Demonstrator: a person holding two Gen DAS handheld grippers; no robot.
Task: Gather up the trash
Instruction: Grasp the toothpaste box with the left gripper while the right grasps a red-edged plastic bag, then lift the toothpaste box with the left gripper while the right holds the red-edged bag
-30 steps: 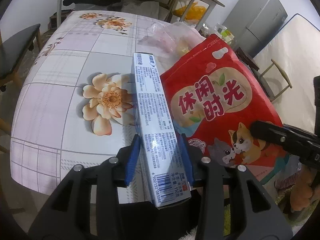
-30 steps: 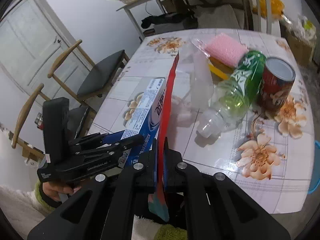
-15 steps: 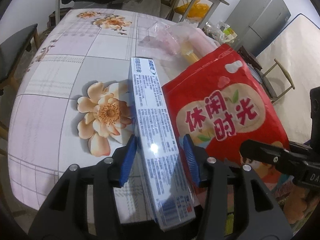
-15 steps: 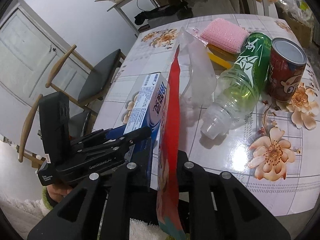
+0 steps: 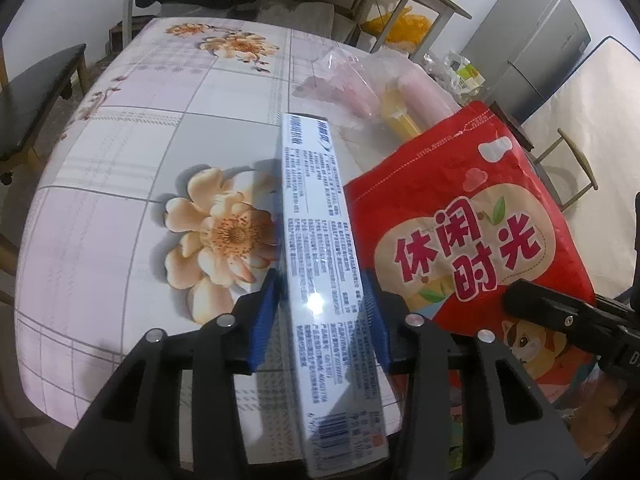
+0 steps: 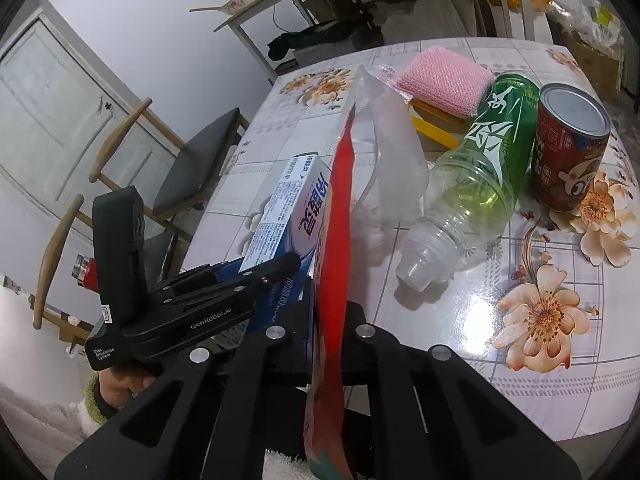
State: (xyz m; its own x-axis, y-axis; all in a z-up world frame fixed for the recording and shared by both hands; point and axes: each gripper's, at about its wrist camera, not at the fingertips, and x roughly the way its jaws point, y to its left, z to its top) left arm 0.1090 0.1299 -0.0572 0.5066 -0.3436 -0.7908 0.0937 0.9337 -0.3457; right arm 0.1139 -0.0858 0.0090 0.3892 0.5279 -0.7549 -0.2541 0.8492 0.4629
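My left gripper (image 5: 320, 312) is shut on a long blue-and-white toothpaste box (image 5: 316, 240), holding it above the table's near edge. The box also shows in the right wrist view (image 6: 292, 208), with the left gripper (image 6: 276, 268) around it. My right gripper (image 6: 326, 316) is shut on a red snack bag (image 6: 338, 220), held upright and edge-on, right beside the box. The bag's printed face shows in the left wrist view (image 5: 472, 240). A green plastic bottle (image 6: 476, 176) lies on the table, next to an upright red can (image 6: 568, 144).
The floral table (image 5: 120, 160) also holds a pink scrub sponge (image 6: 444, 80), a yellow item (image 6: 436, 132) and a clear plastic wrapper (image 6: 392, 152). Wooden chairs (image 6: 192, 160) stand at the left. A grey fridge (image 5: 532, 40) and metal shelf are behind.
Both grippers have moved forward over the table with the box and the bag still held. The box and bag stay side by side.
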